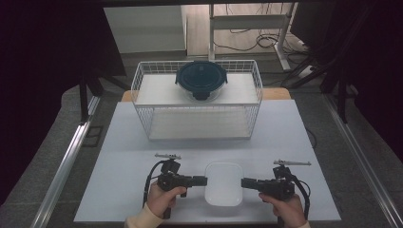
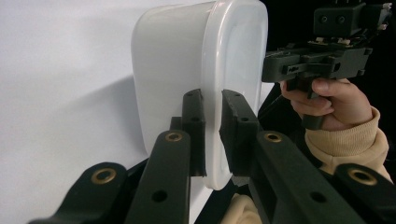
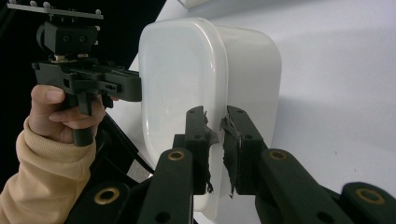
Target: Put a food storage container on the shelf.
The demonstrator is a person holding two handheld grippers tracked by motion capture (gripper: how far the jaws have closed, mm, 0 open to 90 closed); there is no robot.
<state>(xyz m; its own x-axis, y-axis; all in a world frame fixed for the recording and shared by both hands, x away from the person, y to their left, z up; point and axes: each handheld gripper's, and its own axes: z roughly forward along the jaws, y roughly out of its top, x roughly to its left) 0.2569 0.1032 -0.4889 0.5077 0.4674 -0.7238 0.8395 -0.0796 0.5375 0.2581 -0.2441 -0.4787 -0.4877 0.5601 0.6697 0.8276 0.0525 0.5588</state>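
A white, rounded-rectangular container [image 1: 223,187] lies at the front middle of the white table [image 1: 138,142]. My left gripper [image 1: 206,180] comes in level from the left and is shut on the container's left rim. In the left gripper view, the black pads [image 2: 194,121] pinch the thin rim of the container [image 2: 187,60]. My right gripper [image 1: 242,182] comes in from the right, shut on the opposite rim. In the right gripper view, its worn pads [image 3: 198,135] clamp the edge of the container [image 3: 187,70]. A hand in a beige sleeve holds each gripper.
A white wire basket [image 1: 142,95] with two levels stands at the back of the table. A round glass container with a dark lid [image 1: 201,78] sits on its upper level. Bare table lies between the basket and the grippers. Dark floor and metal rails flank the table.
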